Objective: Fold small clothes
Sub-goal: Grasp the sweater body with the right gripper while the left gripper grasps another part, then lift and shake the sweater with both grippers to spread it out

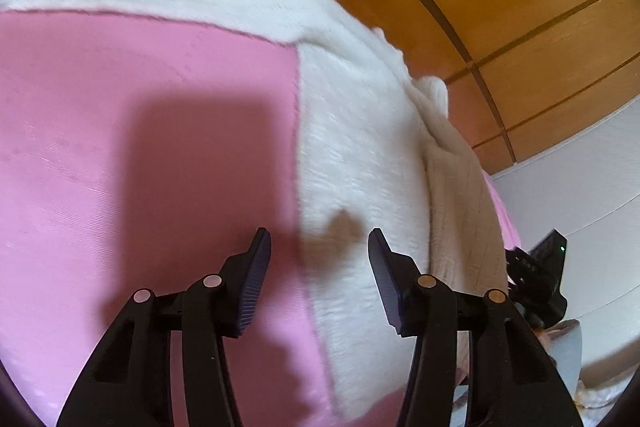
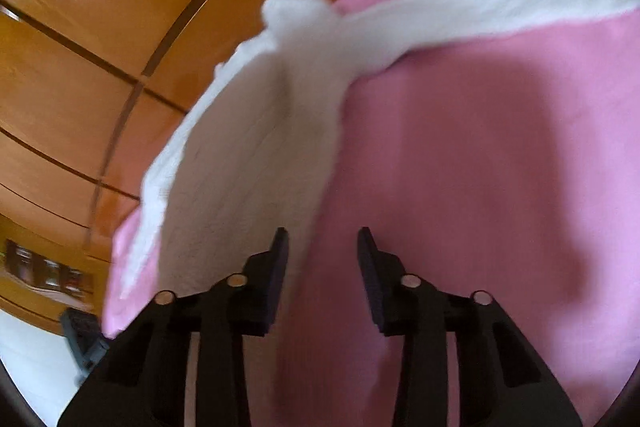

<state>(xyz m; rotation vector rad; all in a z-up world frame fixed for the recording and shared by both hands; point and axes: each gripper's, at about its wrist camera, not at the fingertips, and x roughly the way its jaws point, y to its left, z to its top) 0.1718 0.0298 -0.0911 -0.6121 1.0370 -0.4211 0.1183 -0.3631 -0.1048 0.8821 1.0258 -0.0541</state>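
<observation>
Left wrist: gripper [image 1: 318,247] apart over white cloth [image 1: 360,147].

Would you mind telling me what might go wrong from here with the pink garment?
The fluffy white trim runs off the pink garment's edge over the wooden floor; a grab might catch only trim. The left gripper and right gripper are open, holding nothing; motion blur suggests a mistimed pinch.

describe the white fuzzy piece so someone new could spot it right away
Start at the big pink cloth spread over the wooden floor. The white fuzzy garment lies along its far edge and bends down one side. It is the only pale, fluffy thing there, while the pink cloth is smooth.
</observation>
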